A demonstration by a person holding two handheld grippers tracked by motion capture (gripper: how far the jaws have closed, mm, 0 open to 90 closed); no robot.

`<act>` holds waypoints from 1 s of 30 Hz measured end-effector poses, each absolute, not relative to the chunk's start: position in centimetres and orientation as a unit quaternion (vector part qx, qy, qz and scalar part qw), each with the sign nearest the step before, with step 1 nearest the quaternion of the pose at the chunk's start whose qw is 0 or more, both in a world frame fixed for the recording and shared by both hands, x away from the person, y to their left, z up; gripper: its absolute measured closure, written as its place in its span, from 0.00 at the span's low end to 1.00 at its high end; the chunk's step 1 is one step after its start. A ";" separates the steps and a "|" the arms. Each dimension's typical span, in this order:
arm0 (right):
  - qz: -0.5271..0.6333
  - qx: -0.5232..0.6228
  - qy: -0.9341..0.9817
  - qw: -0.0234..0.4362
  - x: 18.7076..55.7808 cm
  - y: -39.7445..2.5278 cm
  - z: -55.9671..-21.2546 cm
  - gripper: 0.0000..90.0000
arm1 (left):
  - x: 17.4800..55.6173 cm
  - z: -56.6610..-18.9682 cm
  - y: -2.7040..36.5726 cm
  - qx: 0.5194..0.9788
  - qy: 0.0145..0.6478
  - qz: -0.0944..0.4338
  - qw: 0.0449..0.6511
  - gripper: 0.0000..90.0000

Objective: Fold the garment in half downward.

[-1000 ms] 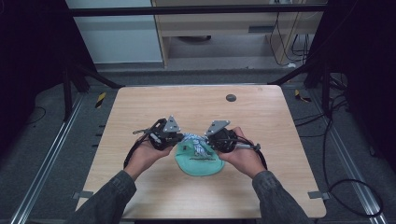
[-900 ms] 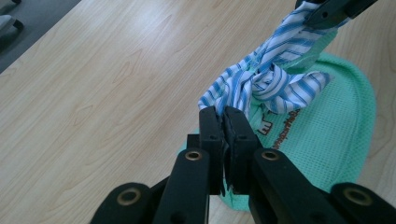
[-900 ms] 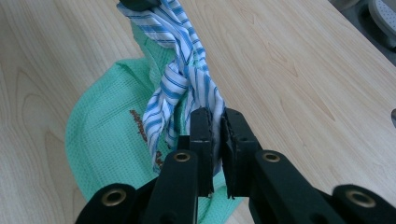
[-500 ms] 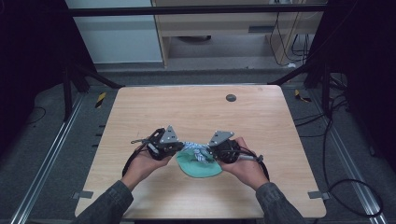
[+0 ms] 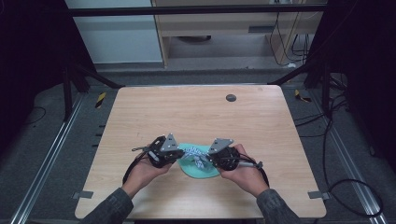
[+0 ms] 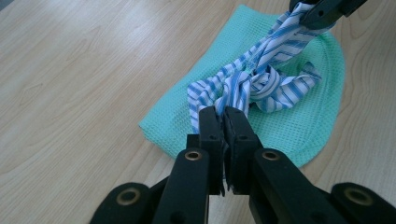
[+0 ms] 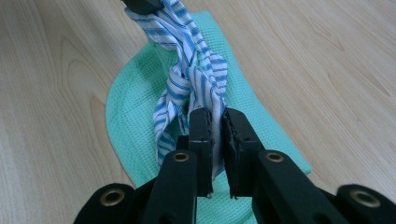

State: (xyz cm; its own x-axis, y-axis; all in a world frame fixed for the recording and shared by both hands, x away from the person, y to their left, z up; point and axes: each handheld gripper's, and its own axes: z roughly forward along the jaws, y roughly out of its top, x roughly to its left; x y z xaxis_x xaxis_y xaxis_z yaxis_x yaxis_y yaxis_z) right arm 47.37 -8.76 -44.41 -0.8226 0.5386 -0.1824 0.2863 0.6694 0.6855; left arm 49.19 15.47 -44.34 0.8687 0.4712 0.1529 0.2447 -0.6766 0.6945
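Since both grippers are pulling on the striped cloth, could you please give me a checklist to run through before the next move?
1. Left gripper shut on the striped cloth: ok.
2. Right gripper shut on the other end: ok.
3. Twisted bunch at the cloth's middle sits between the grippers, over the green cloth: ok.
4. Green cloth lies flat on the table, free of both grippers: ok.
5. Whether that bunch is a tight knot: cannot tell.
6. Green cloth well inside the table's edges: ok.
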 end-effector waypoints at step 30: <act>0.335 0.213 0.902 0.169 44.6 -8.9 -45.0 0.95 | 46.2 -46.3 16.3 0.909 0.173 0.137 0.355 0.97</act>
State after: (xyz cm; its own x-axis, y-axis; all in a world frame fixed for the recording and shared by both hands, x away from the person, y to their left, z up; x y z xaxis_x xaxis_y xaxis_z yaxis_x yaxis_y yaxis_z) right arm 44.58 -8.94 -44.98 -0.8521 0.4979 -0.1615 0.2718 0.6845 0.6765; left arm 46.18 16.30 -46.28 0.9027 0.4113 0.1267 0.2167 -0.6887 0.6919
